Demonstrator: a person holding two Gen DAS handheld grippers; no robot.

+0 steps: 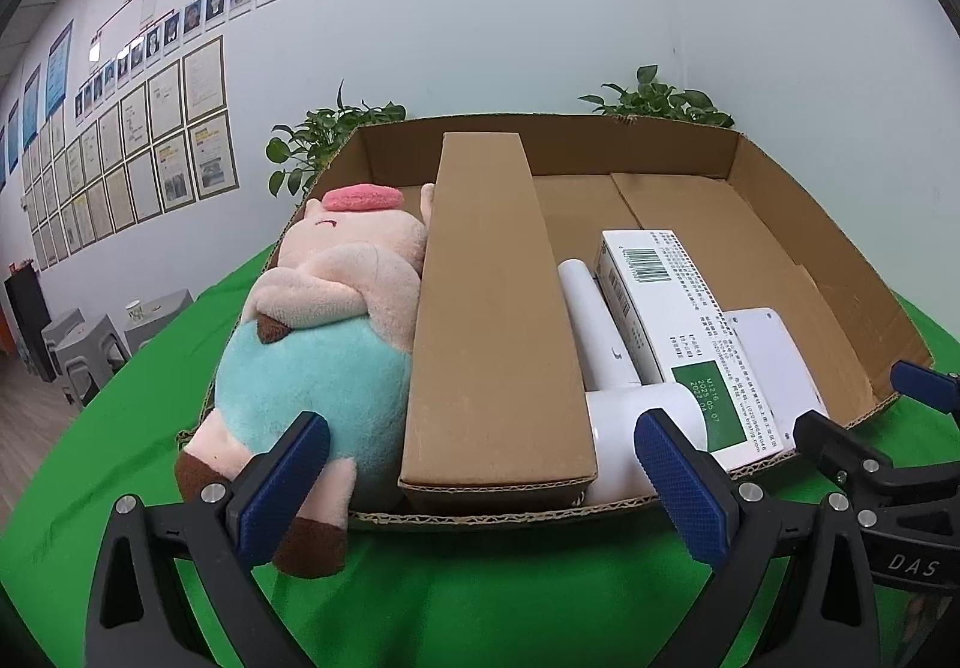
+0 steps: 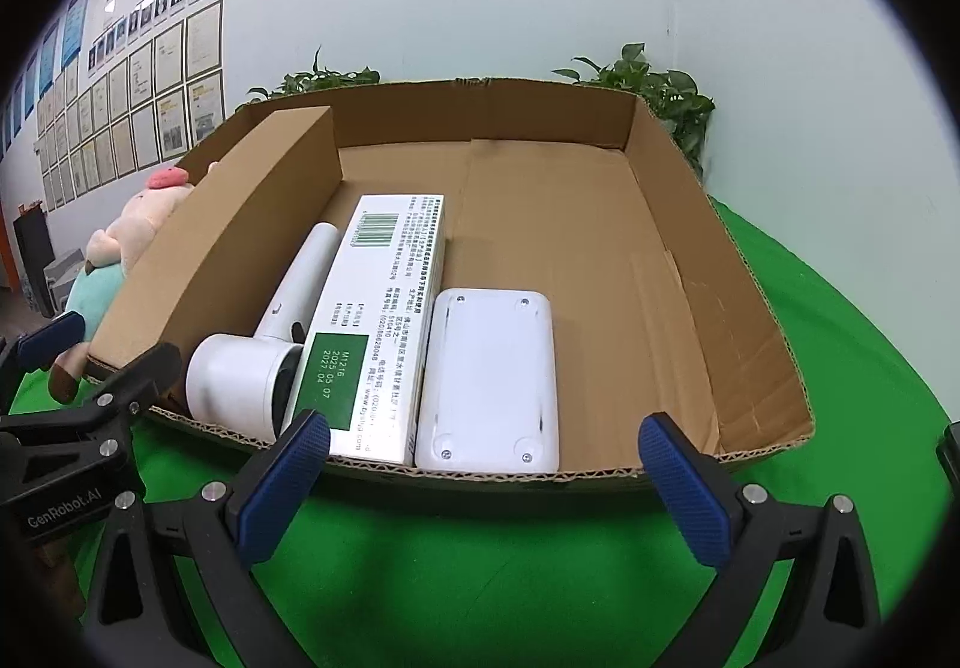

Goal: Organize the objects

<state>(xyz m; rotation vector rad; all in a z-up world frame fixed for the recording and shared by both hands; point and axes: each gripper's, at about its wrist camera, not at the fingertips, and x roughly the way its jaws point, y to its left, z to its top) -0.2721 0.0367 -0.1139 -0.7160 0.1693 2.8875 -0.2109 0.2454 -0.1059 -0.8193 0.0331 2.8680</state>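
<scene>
Both of your grippers stand with jaws wide apart and nothing between the pads: the left gripper sits just outside the near edge of the cardboard tray, in front of the plush and the long box, and the right gripper sits just outside the same edge, in front of the white items. By the look of it, everything is already in the tray, so the step in hand appears to be letting go and backing off. Draw each gripper straight back over the green cloth and keep the pads clear of the tray's corrugated near edge, because a snag there would drag the whole tray.

Watch the plush pig as you go. It lies along the tray's left edge, its feet hang over the near left corner onto the cloth, and the left pad of your left gripper is close to them; whether it touches, I cannot tell.

Inside the tray, from left to right:
- the plush pig;
- a long brown cardboard box beside it, running from the near edge toward the far edge;
- a white hair dryer, barrel at the near edge, handle pointing away;
- a white-and-green printed carton;
- a flat white device, underside up, at the near edge.

The right part of the tray is bare cardboard.
</scene>
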